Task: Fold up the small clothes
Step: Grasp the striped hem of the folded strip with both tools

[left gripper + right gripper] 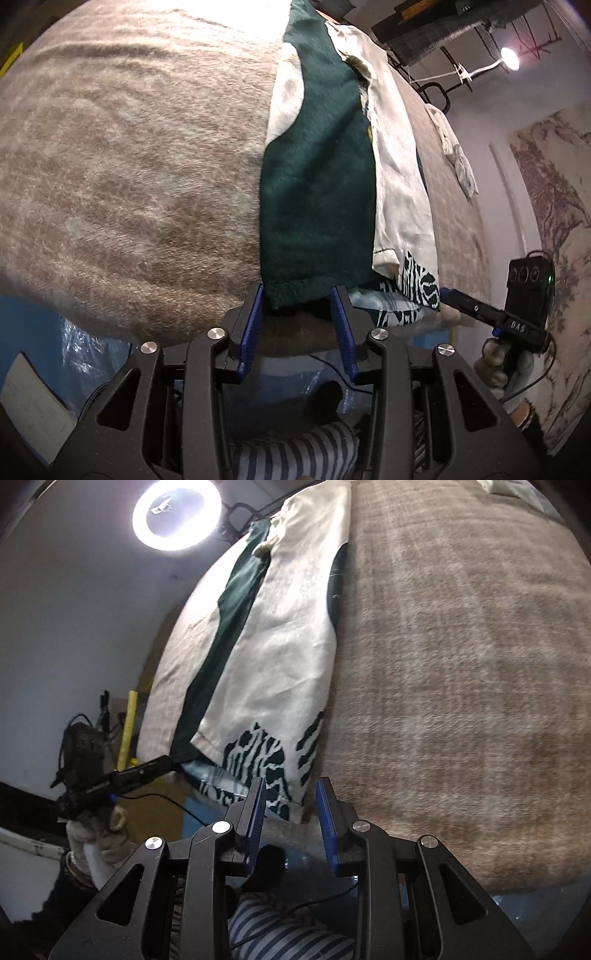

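Note:
A green and white garment [317, 192] with a zebra-like print at its hem lies lengthwise on a beige blanket [129, 166]. My left gripper [300, 295] is open, its blue pads on either side of the garment's dark green hem corner. My right gripper [290, 788] is open around the printed white hem corner [280, 771] of the same garment [273, 635]. The right gripper also shows at the right of the left wrist view [480, 310], and the left gripper shows at the left of the right wrist view [147, 770].
The beige blanket [461, 664] covers the whole work surface. A small white cloth [458, 155] lies at the far right of it. A ring lamp [177, 513] shines behind. Blue plastic sheeting [55, 332] lies below the near edge.

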### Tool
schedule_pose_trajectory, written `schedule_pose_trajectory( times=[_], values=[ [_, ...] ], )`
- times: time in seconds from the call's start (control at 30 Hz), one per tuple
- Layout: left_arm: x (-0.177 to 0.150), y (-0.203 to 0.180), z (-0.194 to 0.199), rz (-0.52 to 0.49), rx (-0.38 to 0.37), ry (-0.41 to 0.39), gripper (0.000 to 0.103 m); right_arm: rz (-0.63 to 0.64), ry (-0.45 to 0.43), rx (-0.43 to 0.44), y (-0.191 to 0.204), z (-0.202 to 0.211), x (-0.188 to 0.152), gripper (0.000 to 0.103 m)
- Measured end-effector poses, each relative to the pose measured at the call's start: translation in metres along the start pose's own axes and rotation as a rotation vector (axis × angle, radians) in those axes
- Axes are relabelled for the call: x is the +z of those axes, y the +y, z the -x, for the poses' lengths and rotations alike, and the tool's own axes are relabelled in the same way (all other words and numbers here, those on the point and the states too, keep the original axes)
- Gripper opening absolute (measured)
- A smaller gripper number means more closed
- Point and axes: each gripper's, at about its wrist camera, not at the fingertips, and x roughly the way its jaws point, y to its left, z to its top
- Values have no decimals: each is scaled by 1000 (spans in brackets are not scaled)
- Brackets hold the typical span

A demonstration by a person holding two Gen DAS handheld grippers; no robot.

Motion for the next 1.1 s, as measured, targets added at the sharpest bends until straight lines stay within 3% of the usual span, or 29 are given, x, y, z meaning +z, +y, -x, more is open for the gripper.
schedule_pose_trajectory(
  times=[0.17,0.4,0.43,0.47,0.53,0.73,0.8,0.83,0.87,0.93,1.0,1.1],
  values=[
    [3,-6,-4,-37,6,-2,13,-30,17,42,-6,-13,4,26],
    [3,-15,1,-70,-20,-30,11,2,21,54,1,-16,4,22],
    [3,-15,4,-75,-25,-35,17,3,20,56,1,-16,4,22],
    [3,-15,6,-74,-31,-36,35,4,21,56,3,-18,4,22],
    [5,-12,11,-55,-43,-45,50,7,18,54,4,-18,4,22],
    [13,9,6,84,-122,-28,49,10,19,55,4,-15,-1,22],
    [14,9,2,81,-121,-16,36,9,20,57,5,-16,-1,22],
    [15,8,0,72,-109,-9,22,10,21,58,5,-17,0,22],
    [15,7,-4,60,-93,0,14,11,23,60,5,-18,0,22],
    [14,5,-8,54,-86,9,5,8,27,69,5,-20,2,22],
    [14,1,-7,36,-85,1,2,0,41,81,5,-24,3,6],
    [15,-12,2,-8,-93,-35,1,-1,37,93,7,-25,6,4]
  ],
)
